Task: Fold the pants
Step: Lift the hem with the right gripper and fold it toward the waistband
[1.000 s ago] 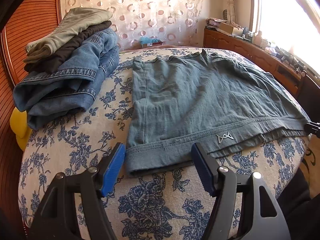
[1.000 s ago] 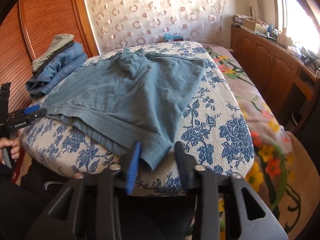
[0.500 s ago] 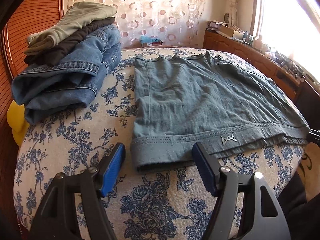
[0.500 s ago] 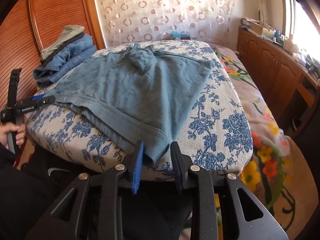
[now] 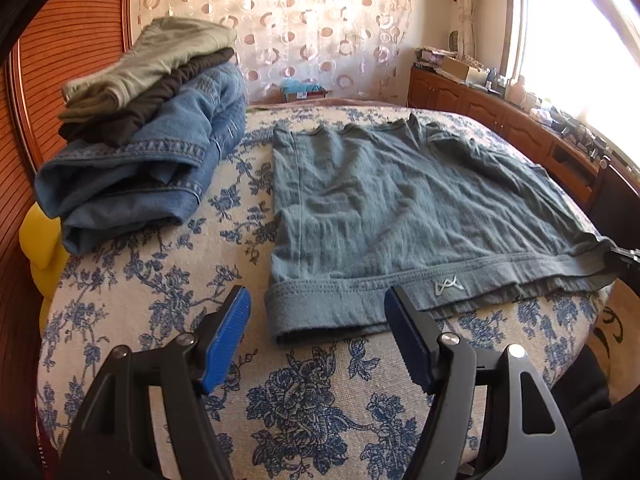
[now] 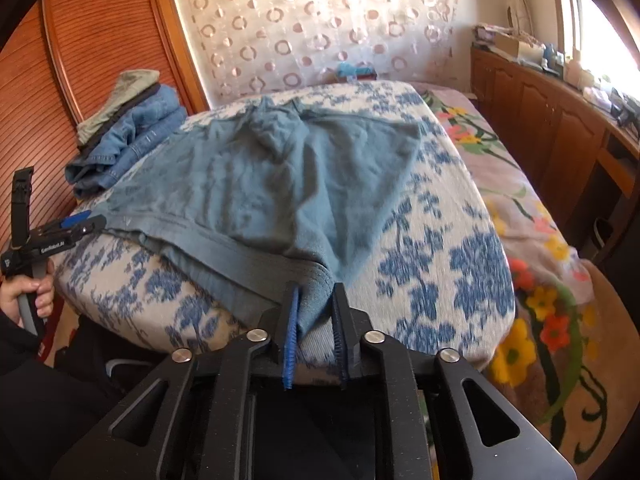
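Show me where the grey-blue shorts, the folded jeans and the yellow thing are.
grey-blue shorts (image 5: 400, 208), left wrist view, middle of the fabric.
folded jeans (image 5: 132, 176), left wrist view, stitched hem band.
yellow object (image 5: 40, 236), left wrist view, part showing beside the jeans.

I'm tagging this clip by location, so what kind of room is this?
Most likely a home bedroom: a curtained window, a wooden sideboard along the wall, and a stack of folded clothes by the blue-grey shorts.

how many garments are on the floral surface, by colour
blue-grey shorts, laid flat: 1
blue denim jeans, folded: 1
dark brown garment, folded: 1
olive garment, folded: 1
total: 4
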Demonstrator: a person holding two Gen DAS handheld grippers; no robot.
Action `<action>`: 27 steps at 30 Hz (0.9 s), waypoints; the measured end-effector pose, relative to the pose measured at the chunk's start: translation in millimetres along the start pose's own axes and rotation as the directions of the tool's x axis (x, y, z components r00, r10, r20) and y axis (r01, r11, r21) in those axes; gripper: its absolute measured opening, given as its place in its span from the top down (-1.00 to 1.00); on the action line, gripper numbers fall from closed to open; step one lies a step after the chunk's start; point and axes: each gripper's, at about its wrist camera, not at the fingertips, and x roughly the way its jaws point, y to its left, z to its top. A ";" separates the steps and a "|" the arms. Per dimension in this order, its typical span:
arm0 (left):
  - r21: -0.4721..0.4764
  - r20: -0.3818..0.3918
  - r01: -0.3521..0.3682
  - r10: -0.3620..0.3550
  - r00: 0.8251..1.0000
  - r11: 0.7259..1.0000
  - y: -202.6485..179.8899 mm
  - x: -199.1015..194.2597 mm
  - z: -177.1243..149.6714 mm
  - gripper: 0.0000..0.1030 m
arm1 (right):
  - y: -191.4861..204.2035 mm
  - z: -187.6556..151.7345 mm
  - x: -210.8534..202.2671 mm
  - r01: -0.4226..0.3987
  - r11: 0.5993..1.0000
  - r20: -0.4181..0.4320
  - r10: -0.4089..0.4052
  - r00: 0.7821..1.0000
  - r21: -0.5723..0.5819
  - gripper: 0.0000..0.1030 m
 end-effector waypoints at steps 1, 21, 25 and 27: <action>0.001 0.008 -0.001 0.001 1.000 1.000 -0.1 -3.2 1.6 -0.36 | 2.2 4.8 -0.8 -0.005 1.000 0.013 0.005 1.000 -0.005 0.82; -0.027 0.088 -0.025 0.027 0.996 0.999 21.3 -36.9 10.8 -0.36 | 105.6 78.8 43.6 -0.191 0.964 0.063 0.206 0.977 -0.185 0.84; -0.035 0.085 -0.038 0.041 0.996 0.999 27.2 -37.0 8.9 -0.36 | 123.4 84.7 55.7 -0.221 0.954 0.045 0.235 0.971 -0.204 0.84; -0.042 0.085 -0.044 0.047 0.995 0.998 30.7 -37.2 7.9 -0.36 | 133.3 87.7 61.2 -0.233 0.948 0.040 0.247 0.968 -0.218 0.84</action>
